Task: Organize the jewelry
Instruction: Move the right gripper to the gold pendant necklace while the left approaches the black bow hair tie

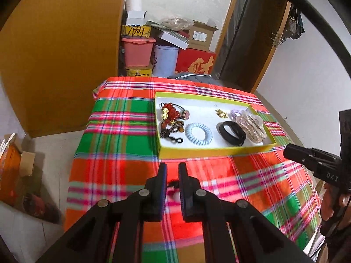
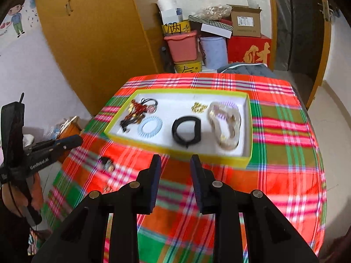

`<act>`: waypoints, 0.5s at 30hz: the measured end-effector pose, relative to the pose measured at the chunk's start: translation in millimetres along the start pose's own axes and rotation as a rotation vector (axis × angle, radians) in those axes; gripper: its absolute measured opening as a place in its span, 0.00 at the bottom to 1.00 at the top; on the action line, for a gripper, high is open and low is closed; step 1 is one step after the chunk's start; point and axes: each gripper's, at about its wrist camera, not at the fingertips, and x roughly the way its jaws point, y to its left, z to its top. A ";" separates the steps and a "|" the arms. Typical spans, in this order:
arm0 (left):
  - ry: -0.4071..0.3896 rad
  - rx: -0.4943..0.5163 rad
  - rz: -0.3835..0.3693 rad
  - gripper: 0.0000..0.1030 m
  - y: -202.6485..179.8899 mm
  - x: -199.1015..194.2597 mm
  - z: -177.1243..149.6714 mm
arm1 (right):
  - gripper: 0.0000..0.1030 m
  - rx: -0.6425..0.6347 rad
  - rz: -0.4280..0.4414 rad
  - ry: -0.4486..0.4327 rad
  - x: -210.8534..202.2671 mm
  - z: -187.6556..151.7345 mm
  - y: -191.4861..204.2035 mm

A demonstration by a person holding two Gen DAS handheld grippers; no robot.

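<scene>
Your left gripper [image 1: 172, 168] hovers with fingers narrowly parted above a small dark hair tie [image 2: 106, 164] lying on the plaid cloth [image 1: 122, 131]; close mistimed and you snag fabric. Your right gripper [image 2: 174, 162] stands spread, empty, near the yellow-rimmed cardboard tray [image 2: 175, 151].

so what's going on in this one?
A person holds tongs in each hand over a plaid-covered table, sorting jewelry into a yellow-rimmed tray. The tray already holds a black band, a pale blue coil tie, a clear claw clip and beaded pieces. One small item remains on the cloth; the left tongs hover over it, nearly closed. The right tongs are open and empty.
</scene>
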 end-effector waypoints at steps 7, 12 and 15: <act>-0.002 -0.010 0.001 0.09 1.4 -20.8 -20.6 | 0.27 -0.003 0.033 0.013 -12.9 -28.7 14.3; 0.007 -0.025 0.001 0.10 6.3 -26.7 -32.0 | 0.27 -0.015 0.062 0.029 -13.6 -40.4 25.9; 0.011 -0.032 0.002 0.12 9.1 -26.6 -35.9 | 0.27 -0.034 0.078 0.043 -7.9 -44.5 36.1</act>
